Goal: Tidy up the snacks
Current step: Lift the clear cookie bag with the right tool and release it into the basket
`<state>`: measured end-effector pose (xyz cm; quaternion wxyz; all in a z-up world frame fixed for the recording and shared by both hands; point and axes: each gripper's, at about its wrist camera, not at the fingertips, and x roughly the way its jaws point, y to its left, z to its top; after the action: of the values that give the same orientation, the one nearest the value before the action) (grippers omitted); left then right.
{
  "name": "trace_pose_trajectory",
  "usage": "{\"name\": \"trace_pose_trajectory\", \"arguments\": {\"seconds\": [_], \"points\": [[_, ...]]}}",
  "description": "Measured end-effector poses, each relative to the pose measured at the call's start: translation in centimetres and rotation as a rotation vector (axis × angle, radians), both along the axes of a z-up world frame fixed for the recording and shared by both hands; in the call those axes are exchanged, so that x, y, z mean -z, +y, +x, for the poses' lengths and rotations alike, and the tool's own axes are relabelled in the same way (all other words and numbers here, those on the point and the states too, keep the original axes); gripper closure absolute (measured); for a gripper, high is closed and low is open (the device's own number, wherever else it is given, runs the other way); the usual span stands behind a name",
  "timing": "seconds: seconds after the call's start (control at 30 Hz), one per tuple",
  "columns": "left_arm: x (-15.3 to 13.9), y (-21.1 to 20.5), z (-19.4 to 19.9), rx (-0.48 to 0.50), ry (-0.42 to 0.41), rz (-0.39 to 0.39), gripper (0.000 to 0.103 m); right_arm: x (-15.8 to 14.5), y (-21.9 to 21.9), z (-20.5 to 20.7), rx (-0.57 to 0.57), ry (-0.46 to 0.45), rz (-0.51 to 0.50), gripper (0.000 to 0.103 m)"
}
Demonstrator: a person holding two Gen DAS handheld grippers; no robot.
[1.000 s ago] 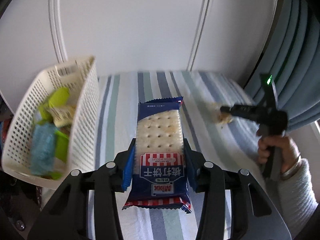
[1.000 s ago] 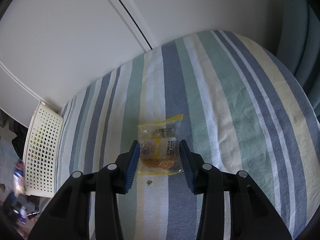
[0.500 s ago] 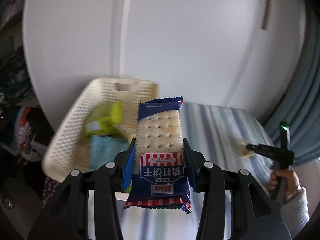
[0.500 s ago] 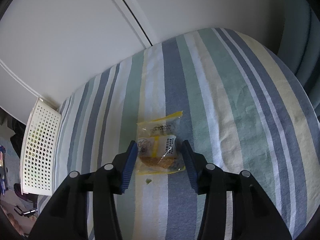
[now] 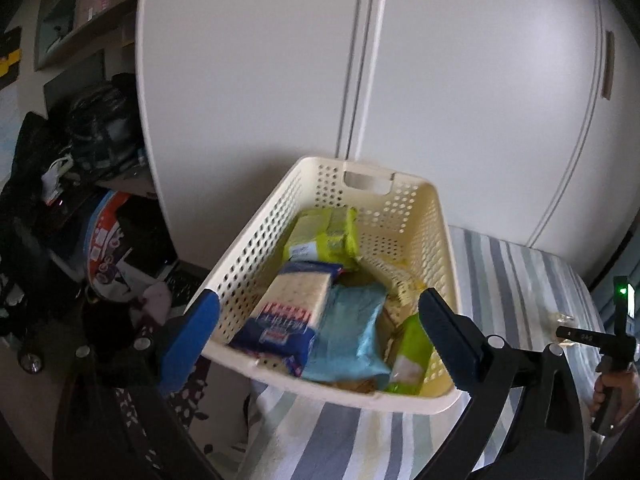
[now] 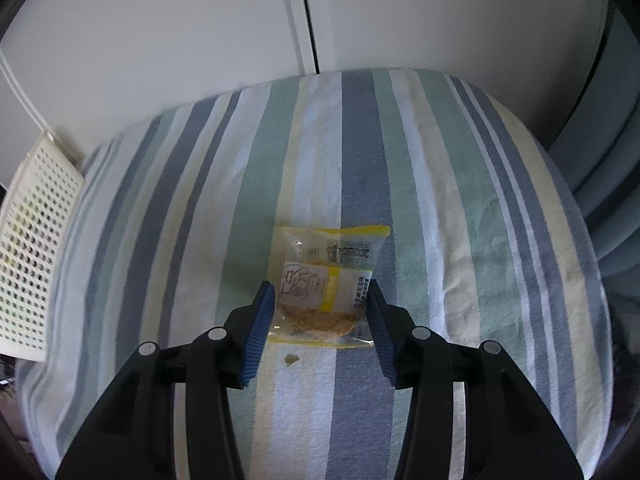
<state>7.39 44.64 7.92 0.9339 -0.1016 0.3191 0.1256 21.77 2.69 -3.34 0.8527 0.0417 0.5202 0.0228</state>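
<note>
Pastry packet (image 6: 330, 286), clear wrap with yellow edges, lies flat on the striped cloth (image 6: 460, 220), dead ahead of our right gripper (image 6: 320, 312). Its near half sits between the blue pads, jaws at medium spread, flanking it on both sides. We cannot tell if the pads touch the wrap yet; no squeeze shows. Long axis runs away from the gripper along the stripes, so the pads face its two long sides. We judge a straight close would pinch it across the width.

Right gripper is by far the nearer. Left gripper (image 5: 316, 328) hangs wide open and empty above the cream basket (image 5: 400, 208), well apart from the packet.

A small crumb (image 6: 292, 358) sits on the cloth just short of the packet's near edge, between the fingers; no obstacle. Nothing else on the cloth nearby.

Basket stands at the cloth's left end, well apart from the packet. It holds a blue cracker pack (image 5: 292, 308), a light blue bag (image 5: 348, 332) and green packs (image 5: 324, 236). Packs crowd its floor, so we guess the packet will land on top of them. White cupboard doors (image 5: 440, 80) stand behind.
</note>
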Motion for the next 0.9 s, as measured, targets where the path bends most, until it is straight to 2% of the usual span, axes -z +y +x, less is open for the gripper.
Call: {"name": "trace_pose_trajectory", "arguments": {"seconds": [0.1, 0.2, 0.3, 0.5, 0.7, 0.9], "points": [[0.7, 0.4, -1.3, -0.018, -0.019, -0.019, 0.002, 0.0, 0.4, 0.1, 0.002, 0.003, -0.031, 0.061], [1.5, 0.6, -2.8, -0.055, -0.039, -0.033, 0.002, -0.2, 0.0, 0.2, 0.017, 0.003, -0.003, 0.064], [2.3, 0.3, -4.0, -0.052, -0.047, -0.053, 0.002, -0.7, -0.2, -0.3, 0.032, -0.005, 0.026, 0.064], [3.1, -0.8, -5.5, -0.060, -0.061, -0.012, 0.002, -3.2, 2.4, -2.3, -0.008, -0.054, 0.071, 0.064], [3.6, -1.3, -6.8, -0.074, -0.073, 0.024, 0.002, -8.0, 9.4, -3.6, -0.151, -0.134, 0.134, 0.064], [4.6, -0.7, -7.7, -0.095, -0.067, -0.013, 0.002, -12.4, 18.3, -4.9, -0.338, -0.199, 0.201, 0.064]]}}
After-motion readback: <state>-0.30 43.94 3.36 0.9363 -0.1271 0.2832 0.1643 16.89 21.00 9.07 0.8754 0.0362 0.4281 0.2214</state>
